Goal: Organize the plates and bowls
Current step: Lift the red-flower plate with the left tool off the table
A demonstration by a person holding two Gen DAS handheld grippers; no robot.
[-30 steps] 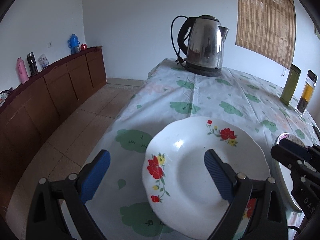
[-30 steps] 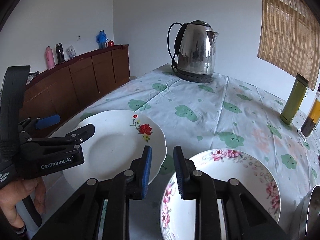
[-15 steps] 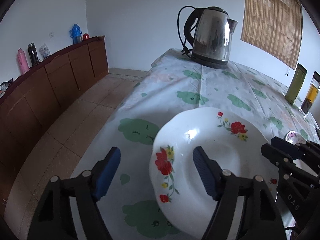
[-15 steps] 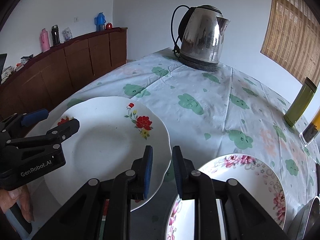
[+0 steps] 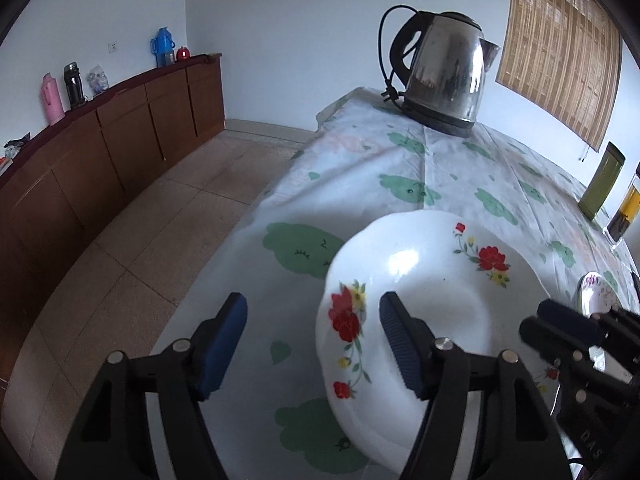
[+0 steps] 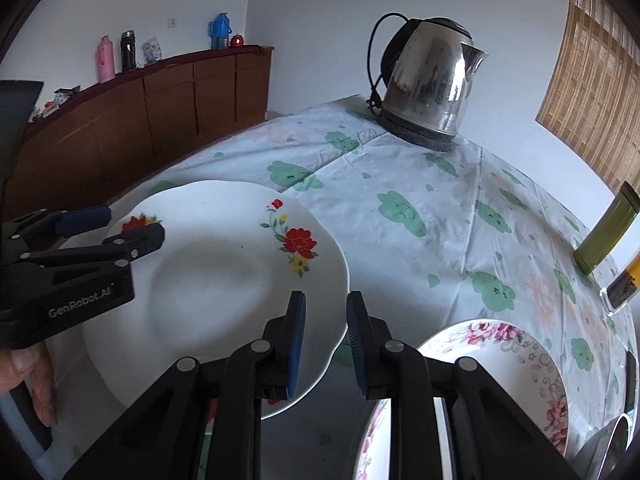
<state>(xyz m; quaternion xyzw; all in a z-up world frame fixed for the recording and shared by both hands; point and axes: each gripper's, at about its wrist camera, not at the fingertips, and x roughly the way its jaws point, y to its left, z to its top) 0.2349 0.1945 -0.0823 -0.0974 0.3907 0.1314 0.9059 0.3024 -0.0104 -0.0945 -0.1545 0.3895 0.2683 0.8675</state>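
Observation:
A white plate with red flowers (image 5: 432,304) (image 6: 224,276) lies near the table's left edge. My left gripper (image 5: 312,340) is open, its jaws astride the plate's left rim, one blue pad over the plate and one outside it. My right gripper (image 6: 323,340) has its jaws narrowly apart, holding nothing, at the plate's right rim. A second plate with pink flowers (image 6: 508,364) lies to the right; its edge shows in the left wrist view (image 5: 596,292).
A steel kettle (image 5: 444,76) (image 6: 428,80) stands at the table's far end. A green bottle (image 6: 604,236) and a glass bottle (image 6: 624,284) stand at the right. A metal bowl's rim (image 6: 608,448) shows bottom right. A wooden sideboard (image 5: 108,136) lines the left wall.
My left gripper has shifted left, so the plate's left rim now sits between its jaws. My right gripper has moved left, from over the pink plate to the white plate's right rim.

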